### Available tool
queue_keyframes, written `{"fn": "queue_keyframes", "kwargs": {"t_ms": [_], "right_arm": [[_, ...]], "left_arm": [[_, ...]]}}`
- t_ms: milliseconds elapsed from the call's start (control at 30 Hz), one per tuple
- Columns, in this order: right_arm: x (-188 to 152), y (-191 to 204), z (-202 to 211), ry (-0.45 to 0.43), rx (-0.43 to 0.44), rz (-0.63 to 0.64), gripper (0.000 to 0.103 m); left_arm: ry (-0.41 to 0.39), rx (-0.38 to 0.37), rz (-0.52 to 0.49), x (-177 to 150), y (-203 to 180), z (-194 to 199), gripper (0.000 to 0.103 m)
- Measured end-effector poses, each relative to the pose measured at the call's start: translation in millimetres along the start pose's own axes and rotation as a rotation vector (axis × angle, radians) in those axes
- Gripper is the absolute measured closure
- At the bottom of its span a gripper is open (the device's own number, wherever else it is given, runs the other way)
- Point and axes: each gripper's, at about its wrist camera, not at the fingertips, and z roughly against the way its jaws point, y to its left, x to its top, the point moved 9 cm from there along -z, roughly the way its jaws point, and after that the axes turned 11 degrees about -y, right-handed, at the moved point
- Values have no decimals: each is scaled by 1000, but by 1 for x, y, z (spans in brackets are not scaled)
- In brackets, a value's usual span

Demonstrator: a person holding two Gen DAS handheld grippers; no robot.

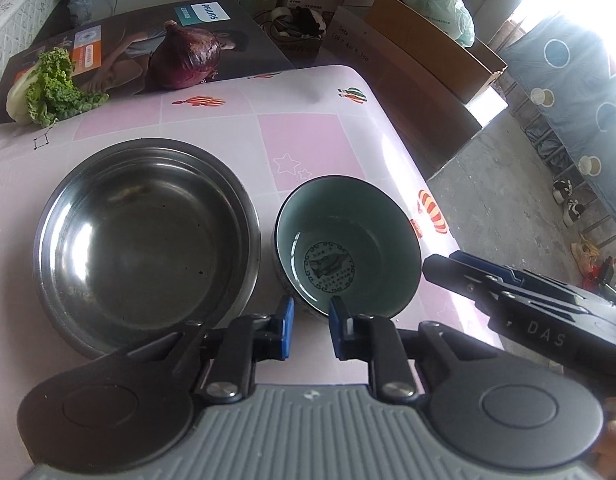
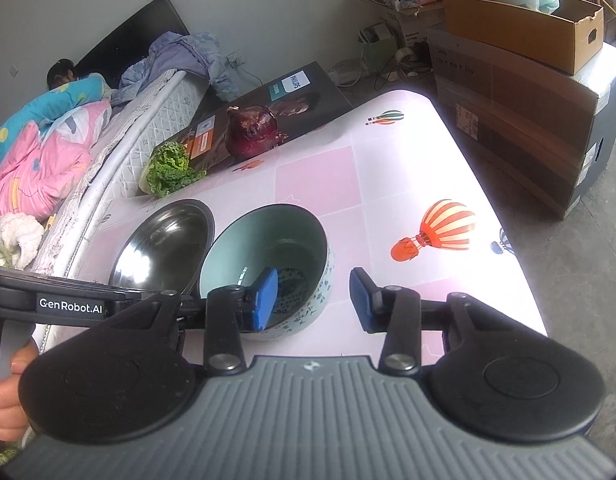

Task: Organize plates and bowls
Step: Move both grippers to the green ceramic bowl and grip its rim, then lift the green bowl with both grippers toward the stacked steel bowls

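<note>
A ceramic bowl [image 1: 359,236] with a pale green inside and a dark printed emblem stands upright on the pink table [image 1: 308,144]. Beside it on the left stands a wider steel bowl [image 1: 148,240]. My left gripper [image 1: 311,320] is shut on the ceramic bowl's near rim, with one blue pad outside the wall and the other inside. My right gripper [image 2: 313,300] straddles the right side of the ceramic bowl [image 2: 268,240]. Its left pad is inside, and its right pad stands off the wall with table showing between. The steel bowl [image 2: 164,244] touches the ceramic one.
A red onion [image 1: 186,58] and a leafy green vegetable [image 1: 48,88] rest on a printed box [image 1: 120,40] at the table's far side. The table's right edge [image 1: 435,200] drops to the floor. Cardboard boxes [image 2: 523,92] stand beyond. A person lies on a bed [image 2: 48,136] at left.
</note>
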Motion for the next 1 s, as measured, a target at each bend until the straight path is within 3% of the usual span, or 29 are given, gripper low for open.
{"fn": "queue_keyframes", "kwargs": {"t_ms": [133, 333, 533, 733, 867, 1000], "right_arm": [[-1, -5, -22, 25, 4, 8, 70], [-7, -9, -43, 56, 51, -28, 88], [-10, -6, -37, 68, 48, 5, 88], [-17, -9, -19, 89, 43, 44, 87], [-21, -14, -11, 93, 33, 26, 81], [-23, -17, -14, 96, 27, -2, 79]], "left_arm": [[20, 17, -2, 3, 0, -13, 86], [34, 34, 11, 6, 4, -20, 86], [54, 24, -6, 1, -3, -17, 86], [96, -70, -28, -15, -19, -8, 85], [88, -18, -29, -11, -18, -14, 76], [98, -9, -17, -9, -18, -22, 75]]}}
